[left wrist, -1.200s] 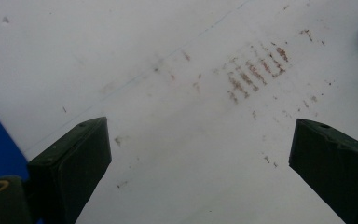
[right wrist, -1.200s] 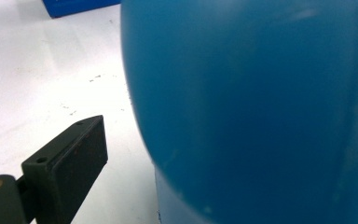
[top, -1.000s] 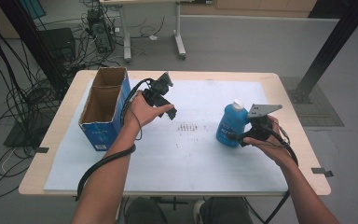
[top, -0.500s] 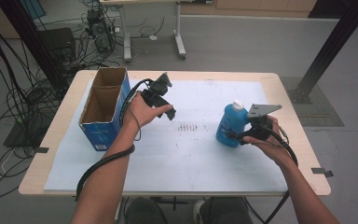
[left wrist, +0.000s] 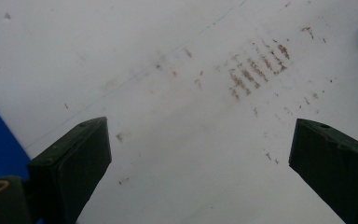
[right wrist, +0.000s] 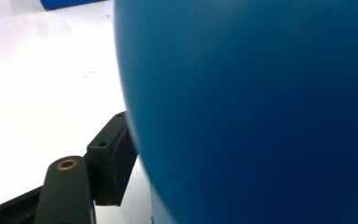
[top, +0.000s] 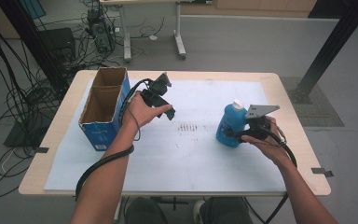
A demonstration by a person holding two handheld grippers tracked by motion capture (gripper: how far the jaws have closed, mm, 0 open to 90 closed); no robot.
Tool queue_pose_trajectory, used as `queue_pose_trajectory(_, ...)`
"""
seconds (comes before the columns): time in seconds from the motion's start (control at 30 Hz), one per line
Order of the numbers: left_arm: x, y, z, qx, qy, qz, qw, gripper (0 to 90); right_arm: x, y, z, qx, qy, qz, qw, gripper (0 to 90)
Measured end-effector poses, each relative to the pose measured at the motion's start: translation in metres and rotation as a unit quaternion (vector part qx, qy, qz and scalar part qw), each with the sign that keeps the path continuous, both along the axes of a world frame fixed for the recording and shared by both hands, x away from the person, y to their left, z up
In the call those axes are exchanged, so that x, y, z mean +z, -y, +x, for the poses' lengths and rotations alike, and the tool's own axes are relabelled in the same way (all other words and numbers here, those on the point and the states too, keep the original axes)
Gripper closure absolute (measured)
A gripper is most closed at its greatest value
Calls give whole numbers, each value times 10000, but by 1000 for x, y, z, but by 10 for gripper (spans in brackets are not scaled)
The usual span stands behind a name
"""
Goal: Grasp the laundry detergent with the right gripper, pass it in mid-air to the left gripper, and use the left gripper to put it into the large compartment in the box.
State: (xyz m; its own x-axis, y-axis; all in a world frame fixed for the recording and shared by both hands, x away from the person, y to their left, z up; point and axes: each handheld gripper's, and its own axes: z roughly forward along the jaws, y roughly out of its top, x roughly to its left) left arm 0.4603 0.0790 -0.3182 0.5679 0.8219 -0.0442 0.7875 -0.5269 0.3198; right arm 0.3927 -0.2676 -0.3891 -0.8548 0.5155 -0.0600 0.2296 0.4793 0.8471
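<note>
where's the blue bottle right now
In the high view the blue bottle stands upright on the white mat, right of centre, with the right hand-held gripper closing on it.

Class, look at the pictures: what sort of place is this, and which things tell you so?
Probably a lab or workshop: loose cables trail over the grey floor, a person works hand-held grippers at a table, beside equipment.

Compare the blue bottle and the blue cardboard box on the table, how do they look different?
The blue bottle is rounded, closed by a white cap; the blue cardboard box is square-edged, open-topped, showing brown insides split into two compartments. The bottle stands at the table's right with the right gripper closing its jaws on it; the box stands untouched at the left. The box looks larger. Both are blue and upright on the white mat.
</note>
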Motion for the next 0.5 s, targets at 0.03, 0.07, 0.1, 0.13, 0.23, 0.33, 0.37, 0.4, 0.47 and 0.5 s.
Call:
queue_pose_trajectory(0.03, 0, 0, 0, 0, 0, 0, 10000, 60, 0, 0, 0, 0, 0, 0, 10000, 312)
queue_pose_trajectory(0.07, 0, 0, 0, 7, 0, -1, 10000, 60, 0, 1, 0, -10, 6, 36, 10000, 326)
queue_pose_trajectory(0.1, 0, 0, 0, 8, -5, 6, 10000, 60, -1, 2, 0, -22, 11, 72, 10000, 347)
queue_pose_trajectory(0.13, 0, 0, 0, 9, 3, 8, 10000, 60, -2, 2, 0, -25, 15, 97, 9999, 359)
queue_pose_trajectory(0.23, 0, 0, 0, -7, 4, 7, 10000, 60, -2, 3, 1, -42, 42, 99, 9999, 382)
queue_pose_trajectory(0.33, 0, 1, 0, 0, 17, 0, 10000, 60, -2, 4, 1, -41, 39, 115, 9999, 384)
queue_pose_trajectory(0.37, 0, 1, 0, -4, 19, 1, 10000, 60, -2, 4, 1, -41, 42, 117, 9999, 385)
queue_pose_trajectory(0.4, 0, 1, 0, -8, 20, 1, 10000, 60, -2, 4, 1, -41, 43, 122, 9999, 386)
queue_pose_trajectory(0.47, 0, 1, 1, -7, 17, 3, 10000, 60, -2, 4, 1, -41, 42, 136, 9999, 388)
queue_pose_trajectory(0.5, 0, 2, 1, -5, 14, 1, 10000, 60, -3, 4, 1, -43, 34, 144, 9999, 389)
